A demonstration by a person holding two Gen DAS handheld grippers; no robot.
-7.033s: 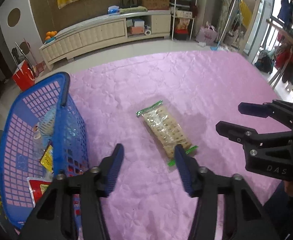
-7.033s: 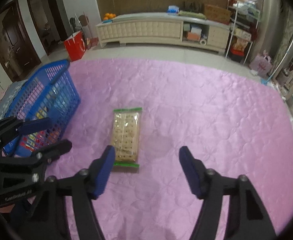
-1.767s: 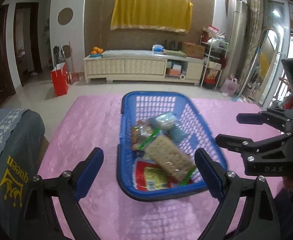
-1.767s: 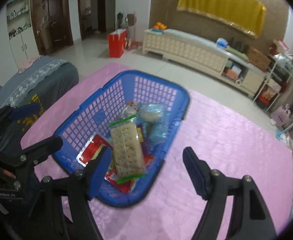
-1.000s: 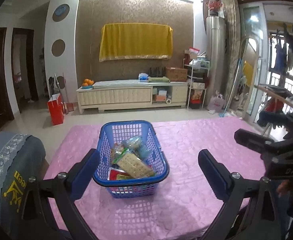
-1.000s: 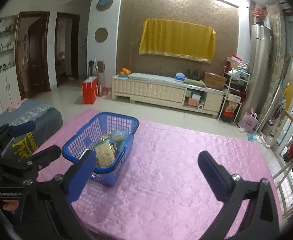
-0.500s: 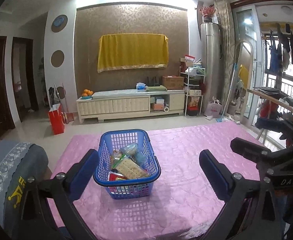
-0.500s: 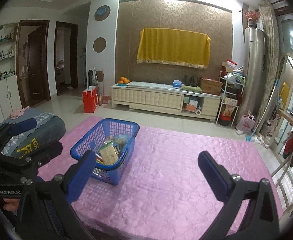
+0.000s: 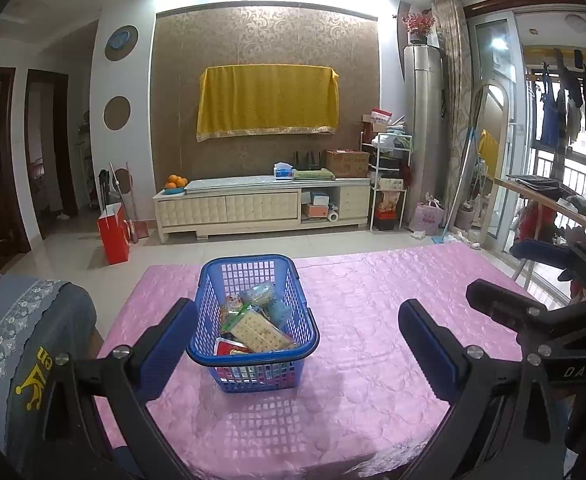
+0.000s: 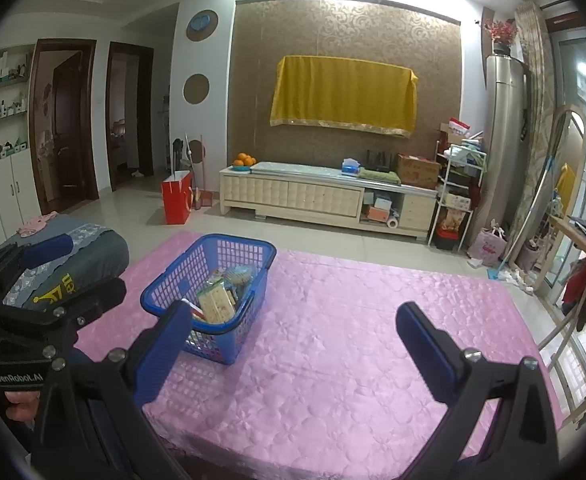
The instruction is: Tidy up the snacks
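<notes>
"DAS" on right claw (image 9: 533, 276), "GenRobot.AI" on left claw (image 10: 69, 268) (both gaping)

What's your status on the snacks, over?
Left hand-held gripper open, empty; right hand-held gripper open, empty. Cracker pack in blue basket with other snacks. Nothing blocking on pink cloth.

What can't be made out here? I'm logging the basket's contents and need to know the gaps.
- Lower snacks in the blue basket: in both views, the cracker pack and the basket walls hide them.
- Wrapper print: too small in either view.
- Near table edge: cut off by the left gripper and the right gripper, both with jaws open.
</notes>
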